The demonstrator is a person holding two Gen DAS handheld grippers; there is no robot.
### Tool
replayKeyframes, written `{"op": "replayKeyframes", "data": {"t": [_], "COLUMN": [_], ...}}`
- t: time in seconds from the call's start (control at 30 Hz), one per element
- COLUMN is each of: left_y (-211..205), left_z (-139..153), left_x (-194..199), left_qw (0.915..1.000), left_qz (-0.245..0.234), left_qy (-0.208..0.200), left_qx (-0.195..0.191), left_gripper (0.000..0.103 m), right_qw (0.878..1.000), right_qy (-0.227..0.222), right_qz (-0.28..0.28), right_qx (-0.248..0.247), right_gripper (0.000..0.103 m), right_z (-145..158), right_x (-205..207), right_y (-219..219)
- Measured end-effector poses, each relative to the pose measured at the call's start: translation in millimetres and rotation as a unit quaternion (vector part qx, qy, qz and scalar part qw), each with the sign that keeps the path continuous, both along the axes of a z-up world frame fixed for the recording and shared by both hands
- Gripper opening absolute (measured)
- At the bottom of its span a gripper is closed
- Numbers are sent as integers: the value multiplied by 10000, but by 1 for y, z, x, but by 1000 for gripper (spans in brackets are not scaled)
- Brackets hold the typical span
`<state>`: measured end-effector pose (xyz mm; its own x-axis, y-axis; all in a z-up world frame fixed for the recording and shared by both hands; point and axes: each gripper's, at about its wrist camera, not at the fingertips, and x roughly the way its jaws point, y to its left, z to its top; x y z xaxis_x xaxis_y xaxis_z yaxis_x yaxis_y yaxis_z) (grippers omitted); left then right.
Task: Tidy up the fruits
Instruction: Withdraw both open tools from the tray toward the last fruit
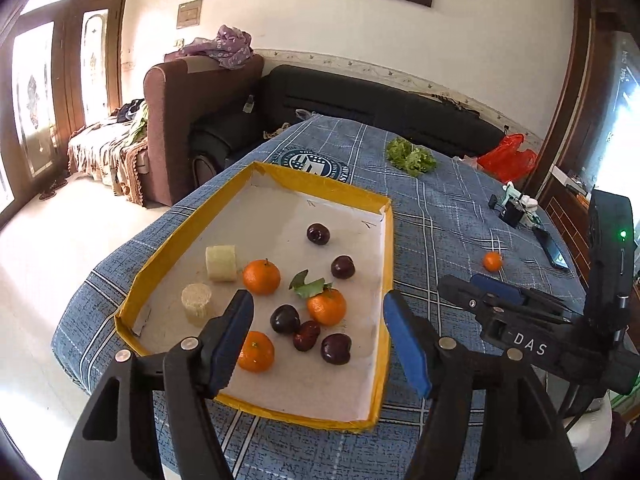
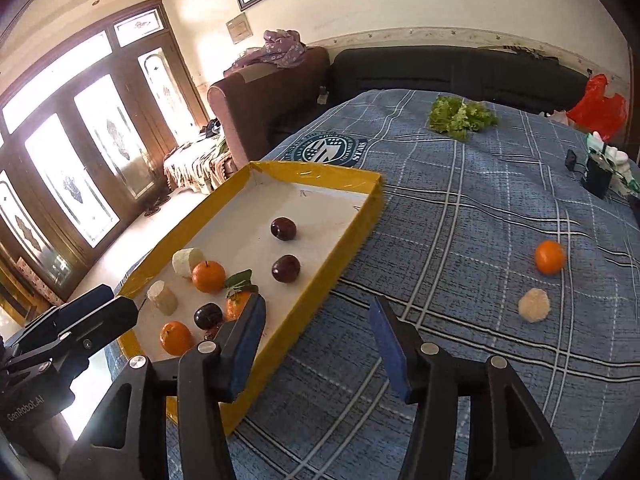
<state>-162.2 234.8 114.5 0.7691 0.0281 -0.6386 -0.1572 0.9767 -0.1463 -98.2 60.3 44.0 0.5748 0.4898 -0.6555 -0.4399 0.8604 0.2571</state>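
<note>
A yellow-rimmed tray (image 1: 320, 187) with a white floor lies on the blue checked tablecloth. In it are three oranges (image 1: 261, 277), several dark plums (image 1: 343, 267) and two pale cylinder pieces (image 1: 221, 263). My left gripper (image 1: 317, 296) hangs open above the tray's near half, with nothing between its blue pads. My right gripper (image 2: 318, 300) is open and empty too, over the cloth just right of the tray's wall (image 2: 352, 236). One loose orange (image 2: 549, 257) and a pale round piece (image 2: 534, 305) lie on the cloth to the right.
A bunch of green lettuce (image 2: 460, 116) and a red plastic bag (image 2: 598, 106) sit at the table's far side. Small dark devices (image 2: 596, 178) stand at the right edge. Sofas (image 1: 380, 100) run behind the table, and the floor drops away on the left.
</note>
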Motion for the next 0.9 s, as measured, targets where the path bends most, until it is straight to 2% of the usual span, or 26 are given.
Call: {"op": "replayKeyframes", "data": {"t": [0.13,0.27,0.33,0.53,0.9], "left_y": [-20,-37,-41,-48,-48], "left_z": [7,11,12,10,2], "left_x": [-7,-12,-13,-14,-7], "left_qw": [9996,9967,9958,9954,9960], "left_qz": [-44,160,202,162,110], "left_qy": [-65,-100,-101,-47,80], "left_qx": [278,790,889,940,880], "left_gripper": [70,74,75,76,76], "right_qw": [9997,9991,9987,9976,9973], "right_qy": [-34,-17,-6,52,98], "right_qz": [-223,-419,-504,-678,-709], "right_qx": [61,91,101,163,182], "right_gripper": [61,62,62,62,62], "right_z": [2,0,-2,-8,-13], "right_x": [-6,-11,-12,-15,-12], "right_y": [-28,-51,-61,-81,-84]}}
